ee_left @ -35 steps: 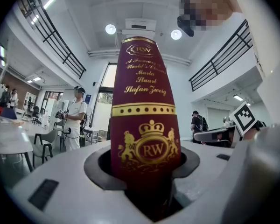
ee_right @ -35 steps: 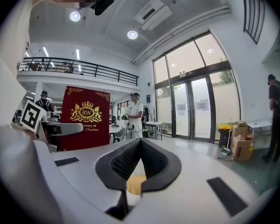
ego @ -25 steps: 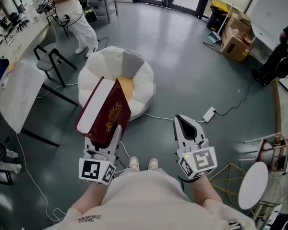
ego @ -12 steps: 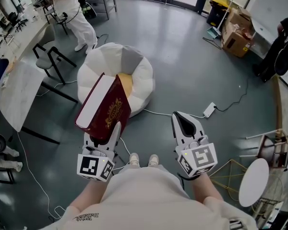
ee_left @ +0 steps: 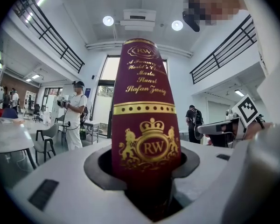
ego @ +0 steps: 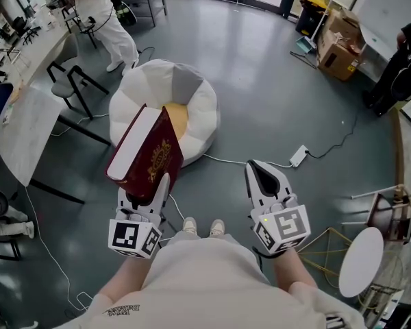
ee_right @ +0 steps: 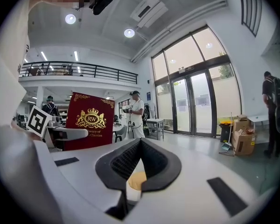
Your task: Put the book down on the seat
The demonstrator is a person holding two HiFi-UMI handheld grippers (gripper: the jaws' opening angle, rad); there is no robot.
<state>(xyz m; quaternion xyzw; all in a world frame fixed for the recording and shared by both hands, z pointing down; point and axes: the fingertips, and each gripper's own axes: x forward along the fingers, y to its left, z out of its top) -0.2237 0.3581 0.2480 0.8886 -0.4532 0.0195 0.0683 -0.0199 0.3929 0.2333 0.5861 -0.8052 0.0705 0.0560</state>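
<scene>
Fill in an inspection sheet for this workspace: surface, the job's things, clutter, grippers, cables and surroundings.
Surface: grey floor.
Job's things: white seat with grey and yellow patches; red book, held, not yet on the seat.
Clutter: cardboard boxes at the far right.
Grippers: left hand-held gripper shut on the book's near end; right hand-held gripper shut, empty.
Cables: white cable running from the seat to a plug block on the floor.
Surroundings: table and chair at left; person beyond.

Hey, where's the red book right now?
Head view, left of centre: the red book is clamped in the left gripper, up in the air on the person's side of the white beanbag seat, not resting on it.
</scene>
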